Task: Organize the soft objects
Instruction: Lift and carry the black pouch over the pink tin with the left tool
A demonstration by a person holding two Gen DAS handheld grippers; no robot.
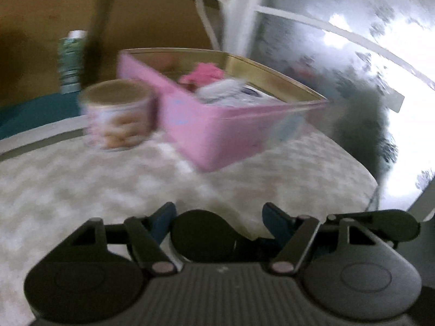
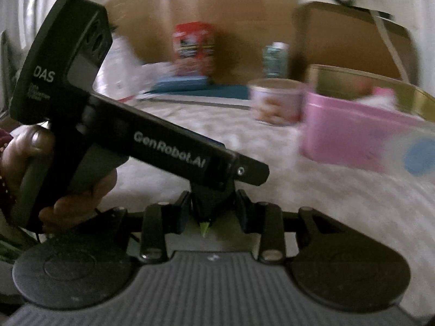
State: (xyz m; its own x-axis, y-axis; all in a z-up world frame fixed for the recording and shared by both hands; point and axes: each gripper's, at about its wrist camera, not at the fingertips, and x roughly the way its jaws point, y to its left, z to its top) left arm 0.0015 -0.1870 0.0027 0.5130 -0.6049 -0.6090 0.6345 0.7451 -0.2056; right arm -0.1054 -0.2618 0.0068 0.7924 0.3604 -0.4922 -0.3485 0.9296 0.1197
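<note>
A pink tin box [image 1: 217, 133] with a gold inside stands open on a pale patterned cloth; it also shows at the right of the right wrist view [image 2: 350, 135]. Soft things lie in it: a pink item [image 1: 202, 74] and a white-grey one [image 1: 223, 88]. My left gripper [image 1: 218, 214] is open and empty, low over the cloth in front of the box. My right gripper [image 2: 213, 212] is open and empty; the other hand-held gripper [image 2: 168, 146] crosses just in front of it. Both views are blurred.
A round cookie tin [image 1: 117, 114] stands left of the pink box. Cardboard boxes [image 1: 152, 19] stand behind. A green can [image 1: 70, 59], a red package [image 2: 194, 46] and a blue flat item [image 2: 190, 84] lie at the back. A dark fuzzy shape [image 1: 364, 130] is at the right.
</note>
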